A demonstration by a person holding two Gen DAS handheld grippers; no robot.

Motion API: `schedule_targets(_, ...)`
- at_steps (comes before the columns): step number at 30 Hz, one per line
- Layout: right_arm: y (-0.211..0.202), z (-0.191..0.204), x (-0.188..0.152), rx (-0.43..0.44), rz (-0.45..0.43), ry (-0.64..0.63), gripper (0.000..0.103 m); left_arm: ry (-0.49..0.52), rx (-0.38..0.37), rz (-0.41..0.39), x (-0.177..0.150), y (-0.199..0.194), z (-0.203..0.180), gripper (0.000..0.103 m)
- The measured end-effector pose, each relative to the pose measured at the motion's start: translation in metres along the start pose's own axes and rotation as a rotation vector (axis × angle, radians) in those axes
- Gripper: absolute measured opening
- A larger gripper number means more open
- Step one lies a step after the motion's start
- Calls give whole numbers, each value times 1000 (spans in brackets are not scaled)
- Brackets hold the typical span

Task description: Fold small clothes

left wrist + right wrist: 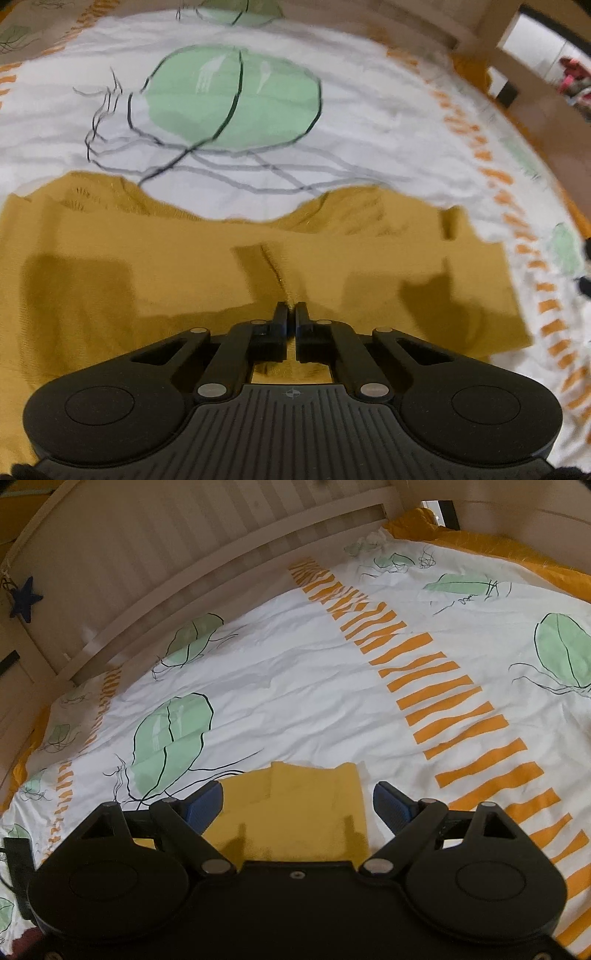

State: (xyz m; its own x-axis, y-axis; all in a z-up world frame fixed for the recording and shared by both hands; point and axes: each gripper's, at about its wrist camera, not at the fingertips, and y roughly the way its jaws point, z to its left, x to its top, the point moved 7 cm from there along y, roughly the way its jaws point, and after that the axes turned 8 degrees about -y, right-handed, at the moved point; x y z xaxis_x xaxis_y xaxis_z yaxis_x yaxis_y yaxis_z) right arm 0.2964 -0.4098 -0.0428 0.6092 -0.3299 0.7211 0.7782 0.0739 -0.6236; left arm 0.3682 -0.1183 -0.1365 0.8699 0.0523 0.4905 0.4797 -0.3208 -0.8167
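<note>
The mustard-yellow knitted garment [207,266] lies flat on the white bed cover printed with green leaves and orange bars [332,122]. The left gripper [291,314] is clamped on a raised fold of the garment. The right gripper [297,797] hangs over the garment with jaws spread wide, holding nothing.
</note>
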Motion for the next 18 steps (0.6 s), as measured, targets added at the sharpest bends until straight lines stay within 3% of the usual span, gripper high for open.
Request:
schedule_targets(8,2,-9,-2,-13,17,34,90,30,-29,-162,27,-77,7,3)
schedule_targets(12,3,-8,-4,-8,28,32,90,36,0,-206,41,-101,25,3)
schedule_targets(18,7,-6,-7,-5,42,26,90,15,91,-227,51,-106,64,3)
